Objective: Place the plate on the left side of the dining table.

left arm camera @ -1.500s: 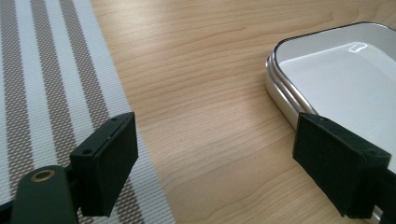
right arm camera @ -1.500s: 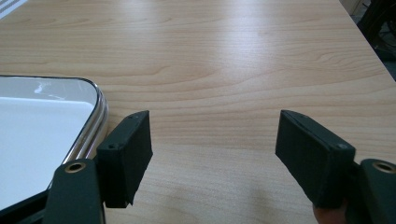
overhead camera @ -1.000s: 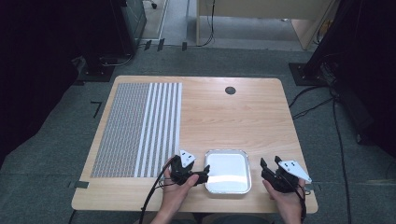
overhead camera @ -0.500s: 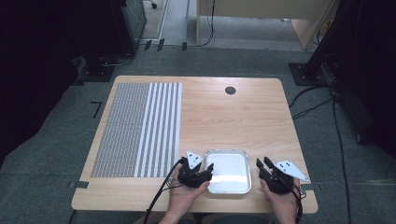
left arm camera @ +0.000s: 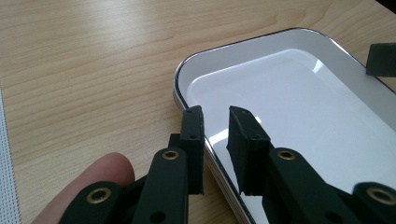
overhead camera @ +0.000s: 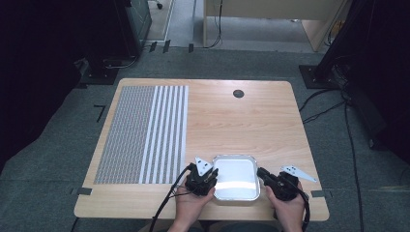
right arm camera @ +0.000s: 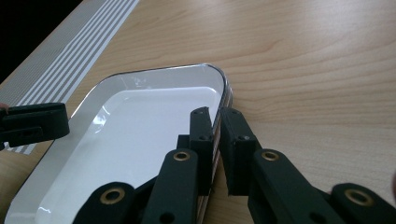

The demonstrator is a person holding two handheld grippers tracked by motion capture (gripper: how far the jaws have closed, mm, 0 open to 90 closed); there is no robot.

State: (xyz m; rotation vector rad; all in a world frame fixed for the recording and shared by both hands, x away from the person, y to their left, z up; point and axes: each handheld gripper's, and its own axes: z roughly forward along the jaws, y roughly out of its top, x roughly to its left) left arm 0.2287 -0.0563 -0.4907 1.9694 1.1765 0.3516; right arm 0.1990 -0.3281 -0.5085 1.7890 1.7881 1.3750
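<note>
Sitting at the near edge of the surface [overhead camera: 251,121], the white tray [overhead camera: 236,178] has a tool at each side; the left tool [left arm camera: 215,122] straddles its left rim, jaws slightly parted; the right tool [right arm camera: 218,122] pinches the right rim.

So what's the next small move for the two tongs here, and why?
Probably close both tongs on the tray rim. The left tongs straddle the tray's left rim, one jaw outside and one inside, with a gap between them. The right tongs straddle the opposite rim closely, though whether they pinch it I can't tell. Once both pinch, the tray could be lifted level.
</note>
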